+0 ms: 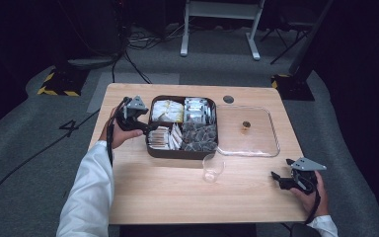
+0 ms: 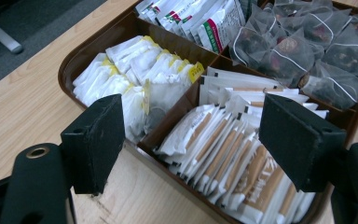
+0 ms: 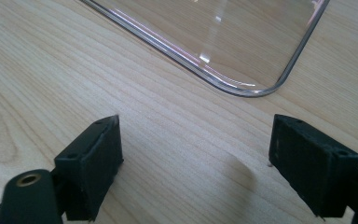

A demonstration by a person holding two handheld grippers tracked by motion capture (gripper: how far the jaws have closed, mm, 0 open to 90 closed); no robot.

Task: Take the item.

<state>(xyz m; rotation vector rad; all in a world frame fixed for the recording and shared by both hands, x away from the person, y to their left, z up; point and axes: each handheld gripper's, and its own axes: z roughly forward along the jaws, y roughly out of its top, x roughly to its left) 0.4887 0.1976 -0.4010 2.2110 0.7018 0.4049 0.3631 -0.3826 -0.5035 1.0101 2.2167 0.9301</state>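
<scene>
A brown tray [image 1: 177, 155] with four compartments of tea bags sits at the table's middle. My left gripper [image 1: 148, 129] is at its left side, open. In the left gripper view my left gripper [image 2: 191, 135] hovers over white-and-brown sachets [image 2: 223, 154], beside yellow-tagged white bags [image 2: 135, 70]; dark mesh pyramid bags [image 2: 298, 46] and printed packets [image 2: 200, 18] lie farther off. A clear lid [image 1: 256, 143] lies flat right of the tray. My right gripper [image 1: 278, 180] is open low over bare wood near the table's right front; its own view shows the right gripper [image 3: 193, 149] facing the clear lid's corner [image 3: 242, 60].
A small clear glass cup [image 1: 212, 169] stands in front of the tray. A small brown knob [image 1: 246, 126] sits on the lid. A round cable hole [image 1: 228, 99] marks the table's far side. A white sleeve [image 1: 89, 192] crosses the left front edge.
</scene>
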